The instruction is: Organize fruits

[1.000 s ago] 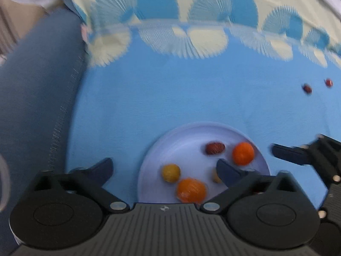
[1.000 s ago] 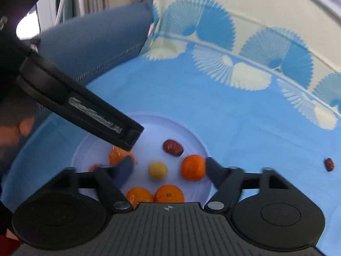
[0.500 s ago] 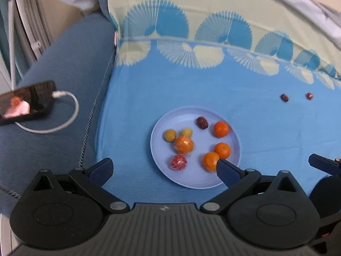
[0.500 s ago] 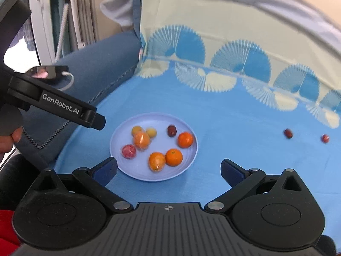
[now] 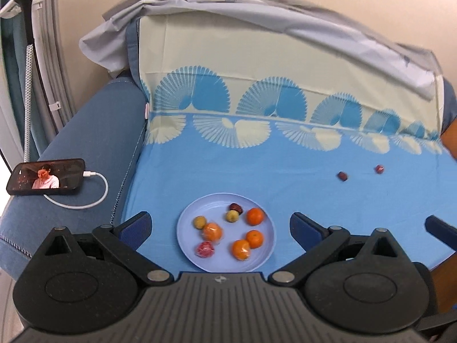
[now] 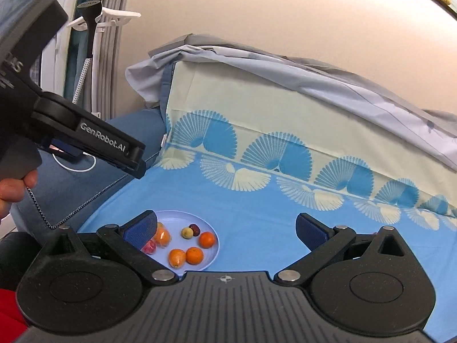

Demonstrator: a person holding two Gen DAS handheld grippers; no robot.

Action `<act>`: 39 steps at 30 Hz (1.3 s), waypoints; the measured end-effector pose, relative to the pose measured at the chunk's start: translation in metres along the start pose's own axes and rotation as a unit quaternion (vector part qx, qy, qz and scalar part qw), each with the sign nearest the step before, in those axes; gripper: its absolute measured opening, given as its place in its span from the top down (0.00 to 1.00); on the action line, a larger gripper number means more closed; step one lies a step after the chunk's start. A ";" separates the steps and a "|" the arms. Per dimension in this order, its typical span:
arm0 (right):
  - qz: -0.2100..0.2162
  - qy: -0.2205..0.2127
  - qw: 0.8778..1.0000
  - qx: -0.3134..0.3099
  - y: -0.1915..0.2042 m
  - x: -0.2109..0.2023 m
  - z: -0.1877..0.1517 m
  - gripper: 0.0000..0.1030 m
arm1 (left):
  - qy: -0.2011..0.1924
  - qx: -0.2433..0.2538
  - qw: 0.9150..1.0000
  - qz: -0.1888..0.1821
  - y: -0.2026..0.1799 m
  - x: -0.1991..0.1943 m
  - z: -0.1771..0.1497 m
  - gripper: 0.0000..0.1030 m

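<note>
A pale blue plate point(image 5: 185, 223) lies on the blue patterned cloth and holds several small fruits: oranges point(image 5: 255, 216), a wrapped red one point(image 5: 204, 249), two yellowish ones and a dark date point(image 5: 236, 207). Two more dates point(image 5: 342, 175) point(image 5: 379, 169) lie loose on the cloth, farther back on the right. My left gripper point(image 5: 218, 223) hangs open above and short of the plate, holding nothing. My right gripper point(image 6: 225, 225) is also wide open and empty; the plate point(image 6: 212, 253) shows low beside its left finger. The left gripper point(image 6: 134, 163) crosses the right wrist view's upper left.
A phone point(image 5: 47, 175) with a white cable point(image 5: 85, 204) rests on the blue sofa arm at left. A grey sheet point(image 5: 285, 23) drapes the sofa back. A white stand point(image 5: 42, 57) rises at far left. A person's hand point(image 6: 14, 185) holds the left gripper.
Both grippers have pulled back and risen away from the plate, which now looks smaller and farther off. The right gripper's jaws have spread wider. The fruits stayed on the plate.
</note>
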State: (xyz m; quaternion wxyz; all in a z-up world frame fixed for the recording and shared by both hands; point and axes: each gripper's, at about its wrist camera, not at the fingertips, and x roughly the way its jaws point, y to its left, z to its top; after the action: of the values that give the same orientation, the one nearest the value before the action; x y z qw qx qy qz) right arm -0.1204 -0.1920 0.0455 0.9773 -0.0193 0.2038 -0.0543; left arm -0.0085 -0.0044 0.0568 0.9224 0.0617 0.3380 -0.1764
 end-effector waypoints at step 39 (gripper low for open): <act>0.003 0.024 0.998 0.049 -0.017 0.008 -0.022 0.00 | 0.021 0.043 0.999 -0.002 -0.019 0.004 -0.001 0.00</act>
State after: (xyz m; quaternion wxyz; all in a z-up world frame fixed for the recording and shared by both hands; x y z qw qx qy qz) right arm -0.1235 -0.2098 0.0231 0.9721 0.0308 0.2239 -0.0618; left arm -0.0133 -0.0232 0.0530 0.9114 0.1040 0.3491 -0.1913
